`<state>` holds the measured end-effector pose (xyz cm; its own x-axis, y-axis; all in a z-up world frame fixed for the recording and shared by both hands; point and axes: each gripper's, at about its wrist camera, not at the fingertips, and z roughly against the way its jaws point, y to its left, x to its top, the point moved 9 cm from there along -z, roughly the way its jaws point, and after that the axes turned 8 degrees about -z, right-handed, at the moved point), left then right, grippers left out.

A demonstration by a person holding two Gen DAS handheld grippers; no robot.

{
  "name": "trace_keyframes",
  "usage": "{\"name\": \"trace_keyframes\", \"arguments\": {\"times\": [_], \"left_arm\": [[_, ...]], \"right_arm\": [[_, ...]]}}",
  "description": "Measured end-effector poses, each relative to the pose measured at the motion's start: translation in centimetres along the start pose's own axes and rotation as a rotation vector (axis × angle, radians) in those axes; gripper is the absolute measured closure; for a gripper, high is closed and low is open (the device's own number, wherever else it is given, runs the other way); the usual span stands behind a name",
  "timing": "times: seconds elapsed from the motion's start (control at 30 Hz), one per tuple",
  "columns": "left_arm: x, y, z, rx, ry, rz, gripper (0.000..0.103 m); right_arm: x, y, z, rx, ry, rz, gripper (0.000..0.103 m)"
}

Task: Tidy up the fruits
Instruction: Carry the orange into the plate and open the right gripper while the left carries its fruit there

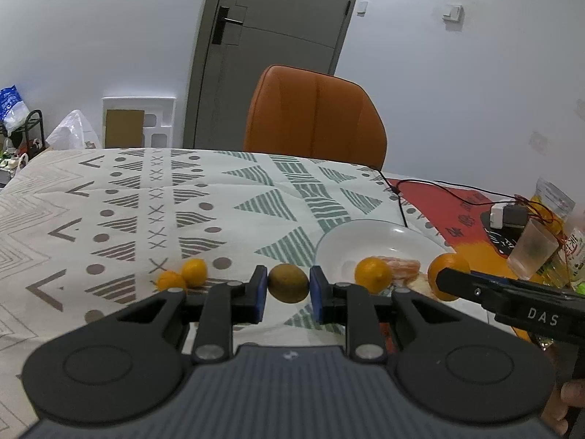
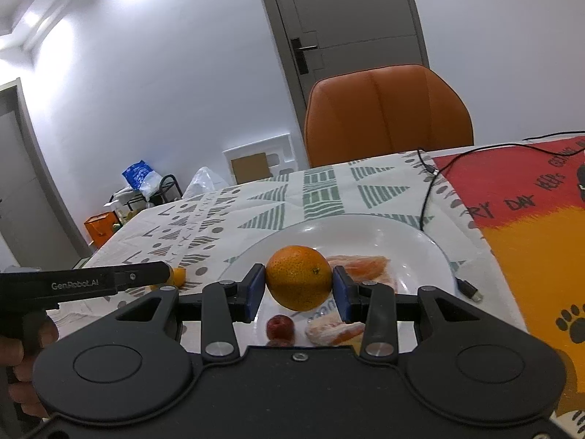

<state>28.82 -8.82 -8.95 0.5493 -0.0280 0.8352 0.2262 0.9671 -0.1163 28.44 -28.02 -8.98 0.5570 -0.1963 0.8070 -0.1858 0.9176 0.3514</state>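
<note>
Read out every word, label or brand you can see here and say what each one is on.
"DAS": white letters on the black right tongs arm.
"GenRobot.AI": white letters on the black left tongs arm.
"DAY" and "KEEPS": black letters on the red and orange printed mat; its other words are cut off or unclear.
Bottle labels at the left view's right edge: too blurred.

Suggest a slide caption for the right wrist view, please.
Right gripper holds an orange above the white plate.

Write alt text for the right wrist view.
The right gripper clamps an orange above a white plate holding wrapped fruit pieces and a small red fruit. The left gripper reaches in from the left over the patterned tablecloth.
</note>
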Motion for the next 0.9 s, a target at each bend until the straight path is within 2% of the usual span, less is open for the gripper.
{"name": "trace_keyframes", "arguments": {"times": [0.43,0.6,0.9], "left_arm": [[0.2,-1.4,-0.8,-0.02,0.009,-0.025,0.08],[0.3,-1.8,-1.1,-0.023,0.013,-0.034,0.08],[0.4,-3.3,-2.1,-0.048,0.019,-0.056,0.08]], "right_arm": [[-0.5,-1.2,-1.2,-0.018,0.015,-0.029,0.065],[-0.3,-1.4,-1.5,-0.028,-0.003,-0.037,0.057],[-0.3,-2.6,-0.5,-0.044,-0.002,-0.043,0.057]]}}
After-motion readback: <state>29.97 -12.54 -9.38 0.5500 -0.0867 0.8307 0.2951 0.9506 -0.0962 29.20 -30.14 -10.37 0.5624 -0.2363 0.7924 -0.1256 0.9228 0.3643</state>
